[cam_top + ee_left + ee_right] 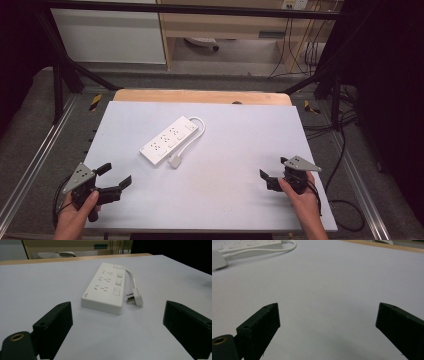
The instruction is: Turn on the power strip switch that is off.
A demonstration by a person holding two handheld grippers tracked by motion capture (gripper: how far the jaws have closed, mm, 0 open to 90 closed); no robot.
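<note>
**Both grippers open, power strip lying untouched at mid-table**

The power strip is lying flat on the white table, slightly left of centre and set diagonally, its switch end pointing toward the far right. Its cord is looping out from that far end and running back along the strip's right side. The cord is ending in the plug, which is resting on the table just beside the strip's near corner.

The left gripper is sitting at the near left corner of the table, held in the person's left hand. Its jaws are standing wide apart with nothing between them. In the left gripper view, the strip is lying ahead of the jaws, well apart from them, with the plug at its right.

The right gripper is sitting near the right edge, held in the right hand. Its jaws are also standing wide apart over bare table. In the right gripper view, the strip, cord and plug are showing far off at the upper left.

Neither gripper is touching the strip.
</note>
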